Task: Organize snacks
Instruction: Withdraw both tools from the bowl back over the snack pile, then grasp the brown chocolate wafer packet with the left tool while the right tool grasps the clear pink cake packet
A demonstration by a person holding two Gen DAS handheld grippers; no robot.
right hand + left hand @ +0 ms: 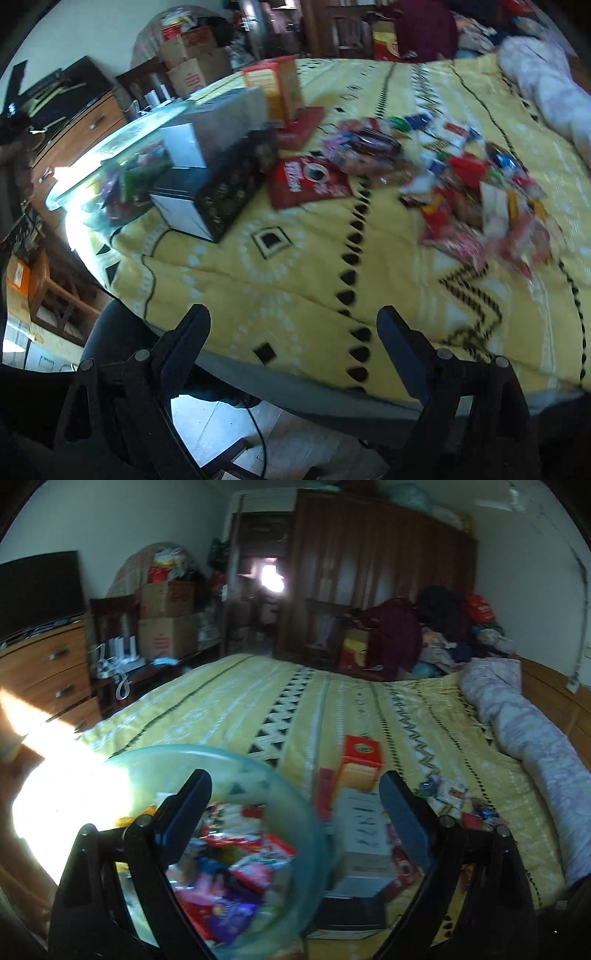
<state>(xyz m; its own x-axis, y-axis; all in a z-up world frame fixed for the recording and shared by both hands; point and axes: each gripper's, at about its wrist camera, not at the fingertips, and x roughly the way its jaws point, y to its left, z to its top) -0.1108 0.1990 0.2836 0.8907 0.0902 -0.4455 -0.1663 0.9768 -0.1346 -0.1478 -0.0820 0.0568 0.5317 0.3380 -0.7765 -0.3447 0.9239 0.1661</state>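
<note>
I count one glass bowl [110, 155], one orange box [277, 88], one red pouch [306, 181], and loose wrapped snacks [461, 184] too blurred to count.

Left gripper [295, 805] and right gripper [293, 328]: each has black angular linkage arms, silver round pivot screws, and two flat fingers [404, 819] with dark blue pads.

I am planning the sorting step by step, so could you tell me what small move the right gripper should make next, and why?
Probably reach forward to the loose pile of colourful snack packets on the yellow patterned bedspread. The right gripper is open and empty at the bed's near edge, well short of the pile, while the clear glass bowl already holds packets, so it seems the destination.
</note>
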